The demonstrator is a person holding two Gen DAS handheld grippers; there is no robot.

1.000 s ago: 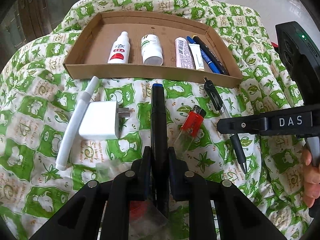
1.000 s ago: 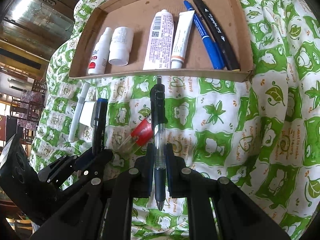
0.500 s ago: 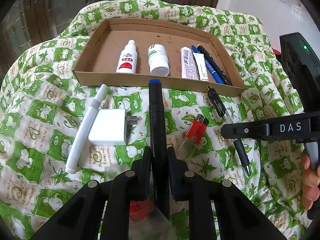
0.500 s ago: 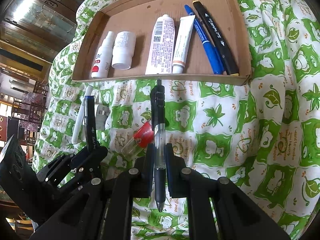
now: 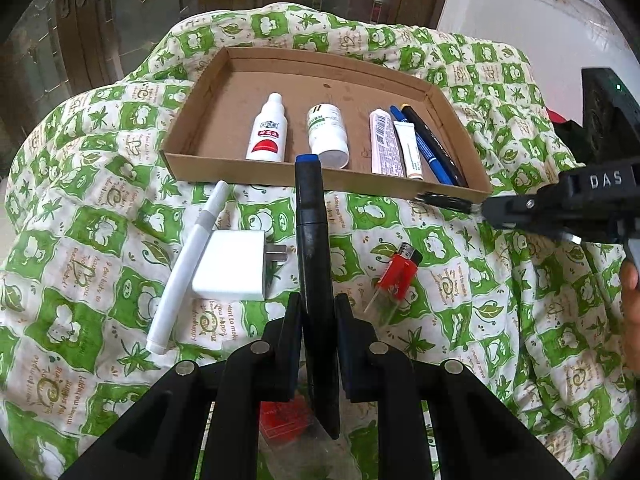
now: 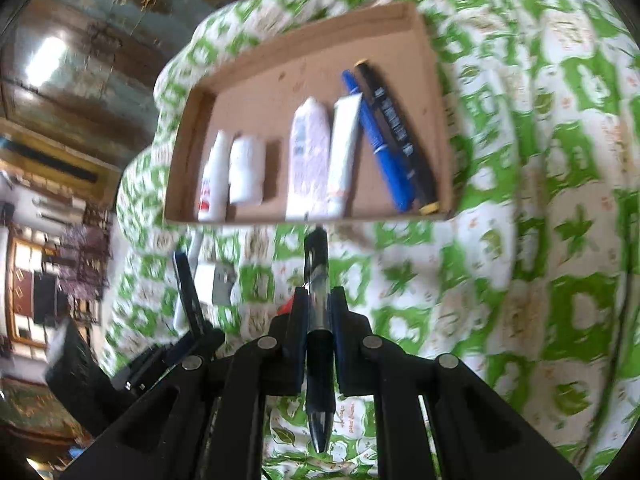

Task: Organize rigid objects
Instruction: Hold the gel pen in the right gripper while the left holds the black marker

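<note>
My left gripper is shut on a black marker with a blue end, held above the quilt and pointing at the cardboard tray. My right gripper is shut on a clear black ballpoint pen, lifted near the tray's front wall; it shows in the left wrist view by the tray's right corner. The tray holds a dropper bottle, a pill bottle, two tubes, a blue pen and a black marker.
On the green patterned quilt lie a white pen, a white charger plug and a red lighter, all in front of the tray. Wooden doors stand behind.
Both grippers have risen with their pens. The right gripper has lifted the ballpoint off the quilt and swung it toward the tray's right front corner; its view is motion-blurred.
</note>
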